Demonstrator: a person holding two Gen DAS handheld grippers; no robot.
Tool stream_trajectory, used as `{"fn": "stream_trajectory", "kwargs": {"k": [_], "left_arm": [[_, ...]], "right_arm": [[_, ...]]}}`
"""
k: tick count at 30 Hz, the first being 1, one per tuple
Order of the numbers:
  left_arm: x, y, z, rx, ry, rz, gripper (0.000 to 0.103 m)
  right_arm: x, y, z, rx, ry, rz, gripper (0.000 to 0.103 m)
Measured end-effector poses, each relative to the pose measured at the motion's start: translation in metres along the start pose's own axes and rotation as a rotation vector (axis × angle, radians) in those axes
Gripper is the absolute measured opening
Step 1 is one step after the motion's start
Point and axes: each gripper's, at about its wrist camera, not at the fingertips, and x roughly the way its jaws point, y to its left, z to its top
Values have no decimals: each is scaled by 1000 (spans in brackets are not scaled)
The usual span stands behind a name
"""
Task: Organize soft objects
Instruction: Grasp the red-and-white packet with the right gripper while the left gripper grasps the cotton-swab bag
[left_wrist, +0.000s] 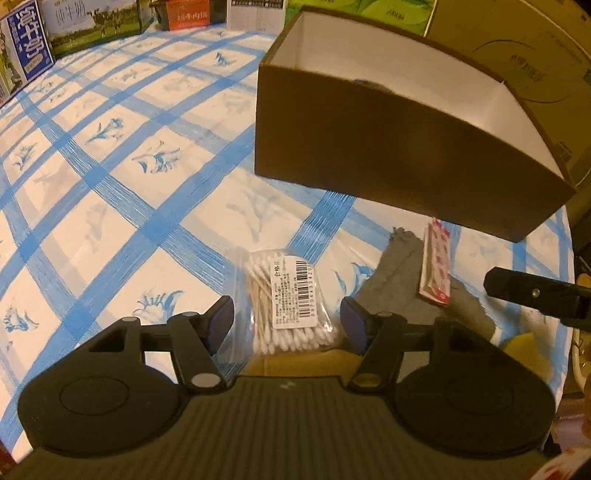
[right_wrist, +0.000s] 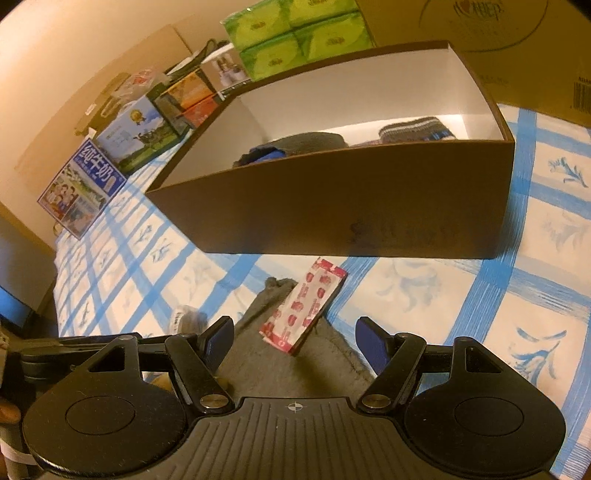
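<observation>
Between the spread-apart left gripper (left_wrist: 287, 325) fingers, the cotton swab bag (left_wrist: 291, 301) runs twelve-to-six; right gripper (right_wrist: 295, 347) gapes over the gray cloth (right_wrist: 295, 362).

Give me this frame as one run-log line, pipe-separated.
left gripper: open, over bag of cotton swabs | right gripper: open, over tissue pack on grey cloth | brown box: holds socks

1. The box (right_wrist: 332, 210) stands on the table (left_wrist: 110, 221), socks (right_wrist: 413, 130) inside.
2. Before it lies a cloth (right_wrist: 288, 365), a packet (right_wrist: 303, 310) on top.
3. A swab bag (left_wrist: 288, 306) lies left of the cloth.
</observation>
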Motion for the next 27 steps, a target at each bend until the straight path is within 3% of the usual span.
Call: {"fn": "stream_trajectory", "kwargs": {"k": [6,11,14,20,22,27], "left_arm": [[19,1,4,-15,11,9,59],[28,1,1,7,-1,13,34],[25,5,0,18,-35,35,27],[21,24,2,-7,-55,81,26],[22,27,1,-7,-52,87,27],[23,30,-2,-9,-58,82,27]], "right_arm": [[9,-8,1,34,9,-6,73],[14,-10,0,37,13,1,73],[18,-10,0,33,12,9,73],[32,-8,3,36,10,39,71],[39,-8,5,52,14,52,59],[57,-18,9,133,47,44,51]]}}
